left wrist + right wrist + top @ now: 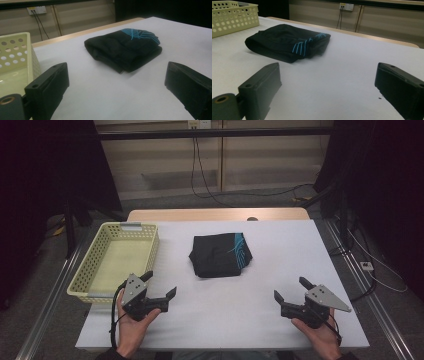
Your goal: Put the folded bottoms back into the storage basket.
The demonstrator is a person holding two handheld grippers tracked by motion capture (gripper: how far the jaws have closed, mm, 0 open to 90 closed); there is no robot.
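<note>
Nearest the camera in the high view, two hands come up from the bottom edge, each holding a gripper just above the white bench [260, 320]. The left gripper [161, 285] sits in the lower left of the frame, close beside the near corner of the basket [90, 265]; its fingers [50, 85] are spread wide with nothing between them, and they angle toward the middle of the frame. The right gripper [291, 288] sits in the lower right, its fingers [260, 87] likewise spread apart and empty, angled up and to the left.

The folded black cloth [221, 254], with a blue line pattern on one corner, lies flat on the bench in the centre of the frame, well apart from both grippers and about midway between them. In the left gripper view it lies in the upper middle, beyond the gap between the fingers; in the right gripper view it lies in the upper left.

The yellow perforated basket stands along the left side of the bench, near the cloth but not touching it. A wooden strip shows along the bench's far edge.
</note>
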